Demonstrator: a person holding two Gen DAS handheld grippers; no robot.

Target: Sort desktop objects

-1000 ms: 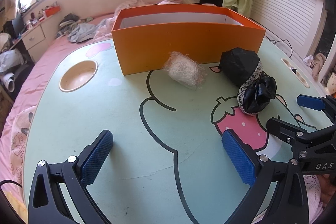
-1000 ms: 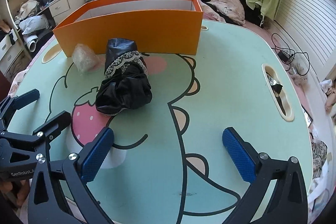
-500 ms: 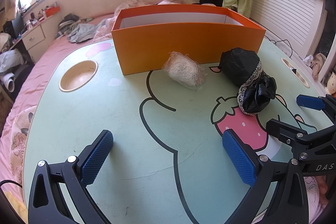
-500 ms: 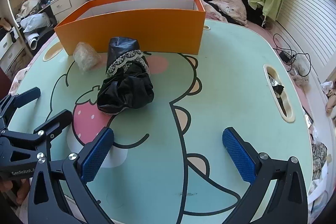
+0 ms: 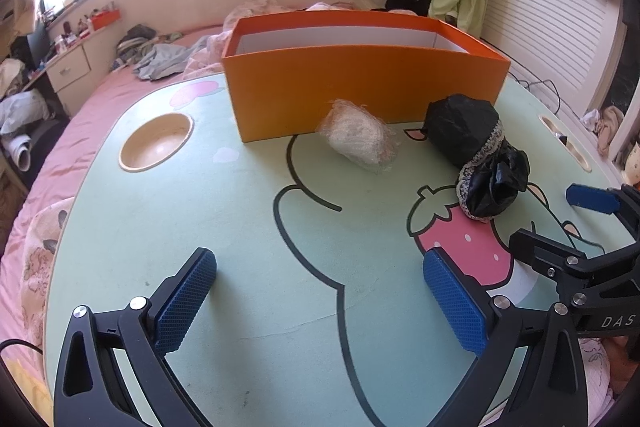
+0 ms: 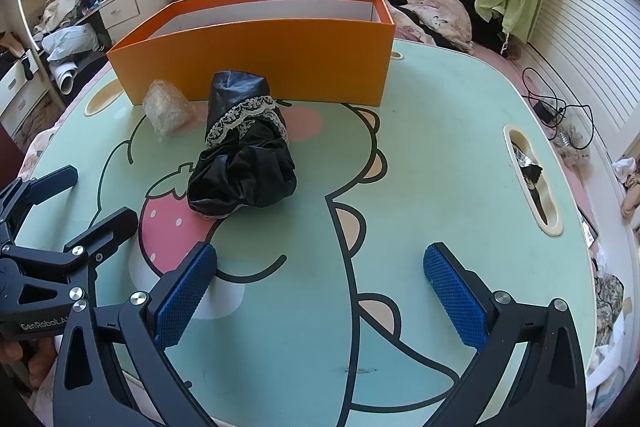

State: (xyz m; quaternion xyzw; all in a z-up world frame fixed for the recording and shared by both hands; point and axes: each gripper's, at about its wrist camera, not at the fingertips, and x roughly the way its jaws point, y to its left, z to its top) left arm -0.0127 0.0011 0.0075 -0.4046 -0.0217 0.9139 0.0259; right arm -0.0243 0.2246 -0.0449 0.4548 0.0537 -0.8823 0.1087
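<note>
On the desk (image 5: 224, 227), a black lace-trimmed bundle (image 6: 244, 155) and a clear-wrapped wad (image 5: 360, 139) are lying before the orange box (image 5: 360, 83) (sorting seemingly unstarted); both tongs, left (image 5: 320, 303) and right (image 6: 320, 299), are hovering spread, gripping nothing.

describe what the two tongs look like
Both tongs, left and right, have black angular frames with silver screws and blue cross-hatched pads. White lettering marks each body: "DAS" on the right one, "GenRobot.A" on the left. A black cable trails from the left.
</note>
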